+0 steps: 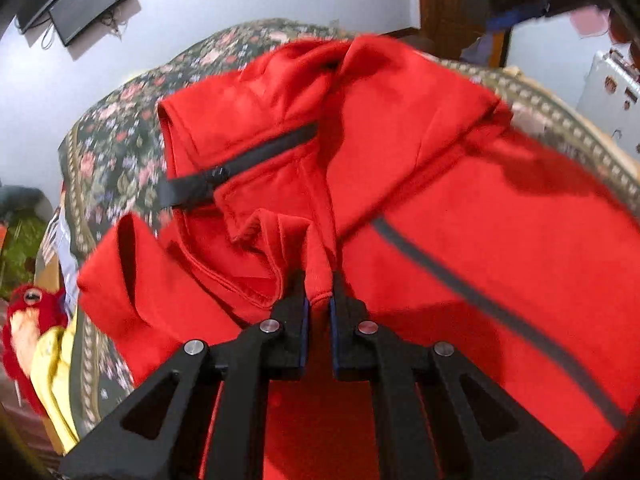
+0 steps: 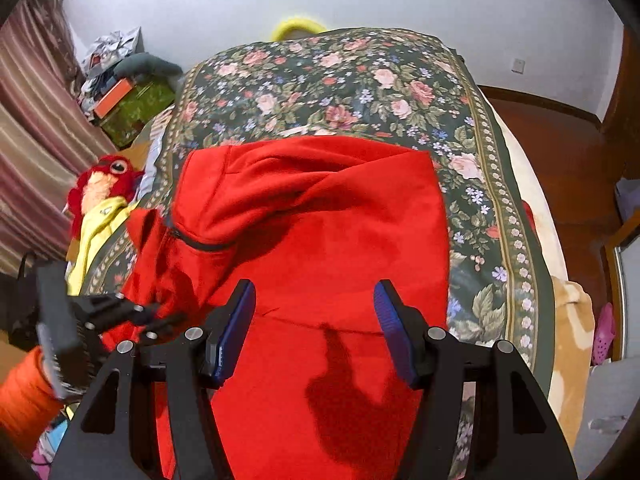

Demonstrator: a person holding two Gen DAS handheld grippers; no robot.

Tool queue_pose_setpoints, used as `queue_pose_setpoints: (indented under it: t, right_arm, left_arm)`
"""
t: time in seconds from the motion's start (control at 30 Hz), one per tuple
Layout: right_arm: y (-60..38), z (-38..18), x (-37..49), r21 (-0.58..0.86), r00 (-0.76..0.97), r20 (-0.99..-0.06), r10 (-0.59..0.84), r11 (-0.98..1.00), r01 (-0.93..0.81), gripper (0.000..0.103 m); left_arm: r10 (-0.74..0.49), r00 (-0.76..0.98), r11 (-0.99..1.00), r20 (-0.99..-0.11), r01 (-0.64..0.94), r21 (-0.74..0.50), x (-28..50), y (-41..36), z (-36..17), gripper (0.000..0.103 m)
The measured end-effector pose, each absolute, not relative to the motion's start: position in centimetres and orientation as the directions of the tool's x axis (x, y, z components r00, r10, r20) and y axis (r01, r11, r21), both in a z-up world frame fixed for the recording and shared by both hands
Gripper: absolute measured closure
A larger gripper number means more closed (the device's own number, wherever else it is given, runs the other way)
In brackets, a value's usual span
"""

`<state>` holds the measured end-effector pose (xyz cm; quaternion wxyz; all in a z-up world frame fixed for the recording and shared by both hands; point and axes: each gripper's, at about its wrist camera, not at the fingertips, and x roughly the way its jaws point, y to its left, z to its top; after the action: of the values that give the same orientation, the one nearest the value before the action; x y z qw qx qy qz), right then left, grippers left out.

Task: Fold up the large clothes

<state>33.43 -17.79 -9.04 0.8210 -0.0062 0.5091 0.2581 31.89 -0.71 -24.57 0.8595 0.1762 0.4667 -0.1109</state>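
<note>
Likely to slip from the left gripper [image 1: 318, 300], clamped on only a thin hem ridge of the red hoodie [image 1: 440, 200] spread over the floral bedspread [image 2: 340, 80], with the right gripper [image 2: 316, 312] wide apart, empty, steadying nothing.
</note>
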Motion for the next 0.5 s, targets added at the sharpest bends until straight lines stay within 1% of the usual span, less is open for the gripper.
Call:
queue_pose_setpoints:
  t: [0.1, 0.13, 0.2, 0.23, 0.27, 0.33, 0.4, 0.43, 0.5]
  right_arm:
    - [-17.1, -9.1, 32.5, 0.245, 0.336, -0.845, 0.416, 0.860, -0.448, 0.045]
    - [-16.9, -9.2, 32.2, 0.243, 0.333, -0.846, 0.416, 0.858, -0.452, 0.045]
    - [-16.7, -9.4, 31.7, 0.245, 0.327, -0.848, 0.418, 0.855, -0.457, 0.045]
    - [-16.6, -9.7, 31.6, 0.247, 0.322, -0.849, 0.419, 0.853, -0.459, 0.045]
    - [-16.6, -9.9, 31.5, 0.247, 0.316, -0.852, 0.417, 0.853, -0.460, 0.045]
    - [-16.6, -10.3, 31.4, 0.247, 0.311, -0.856, 0.414, 0.854, -0.458, 0.045]
    - [-16.7, -10.5, 31.1, 0.250, 0.310, -0.855, 0.416, 0.853, -0.458, 0.045]
    - [-16.8, -10.7, 31.2, 0.250, 0.311, -0.854, 0.417, 0.853, -0.458, 0.045]
    - [-17.0, -11.0, 31.1, 0.248, 0.313, -0.855, 0.414, 0.856, -0.454, 0.045]
  left_arm:
    - [-0.019, 0.530, 0.921, -0.848, 0.339, 0.191, 30.8, -0.6, -25.4, 0.089]
    - [-0.008, 0.542, 0.920, -0.841, 0.333, 0.206, 30.3, -0.5, -25.4, 0.082]
    - [0.010, 0.538, 0.919, -0.843, 0.326, 0.220, 29.8, -0.3, -25.1, 0.074]
    - [0.007, 0.529, 0.924, -0.849, 0.321, 0.207, 29.6, 0.1, -24.8, 0.070]
    - [-0.008, 0.516, 0.931, -0.856, 0.316, 0.182, 29.5, 0.5, -24.5, 0.067]
    - [-0.056, 0.483, 0.949, -0.874, 0.298, 0.104, 29.5, 1.8, -23.4, 0.053]
    - [-0.087, 0.489, 0.964, -0.868, 0.262, 0.051, 29.5, 3.0, -21.9, 0.049]
    - [-0.096, 0.497, 0.970, -0.862, 0.242, 0.032, 29.6, 3.5, -20.9, 0.043]
    - [-0.107, 0.519, 0.978, -0.848, 0.207, 0.003, 30.3, 4.7, -19.3, 0.038]
